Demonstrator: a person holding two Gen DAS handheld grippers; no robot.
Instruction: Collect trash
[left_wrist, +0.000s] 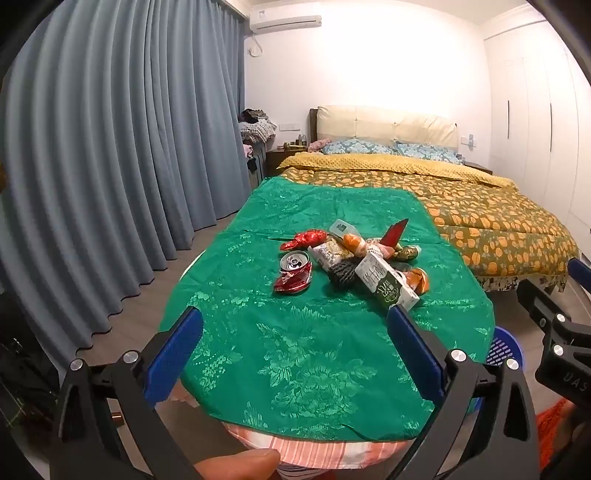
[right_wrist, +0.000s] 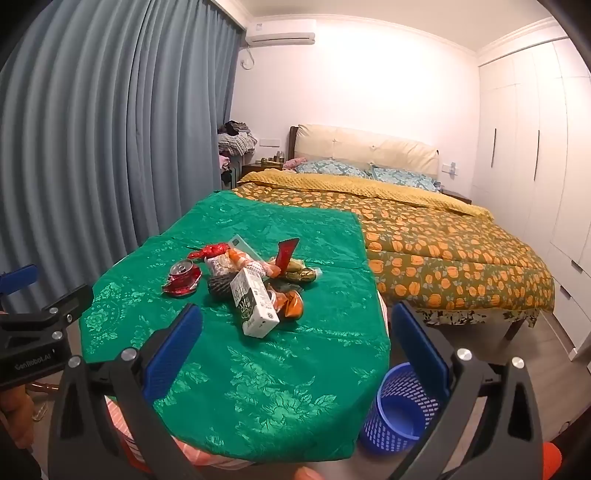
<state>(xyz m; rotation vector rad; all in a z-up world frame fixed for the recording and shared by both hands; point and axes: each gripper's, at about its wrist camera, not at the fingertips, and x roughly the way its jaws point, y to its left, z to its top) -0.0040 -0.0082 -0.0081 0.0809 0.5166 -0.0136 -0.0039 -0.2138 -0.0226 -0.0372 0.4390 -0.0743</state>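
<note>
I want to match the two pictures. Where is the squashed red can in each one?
Left wrist view: the squashed red can lies left of the trash pile, near the picture's middle.
Right wrist view: the can lies left of centre.
Shared landmark: the white milk carton, right of it in both.

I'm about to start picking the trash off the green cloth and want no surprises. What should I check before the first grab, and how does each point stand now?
1. Left gripper open and empty: ok.
2. Right gripper open and empty: ok.
3. Blue basket upright, mouth clear, on the floor beside the table: ok.
4. Crushed can apart from the pile, free to grasp: ok.
5. Milk carton free of other trash: not ok, it leans on the pile.
6. Basket empty: cannot tell, its bottom is partly hidden.
</note>
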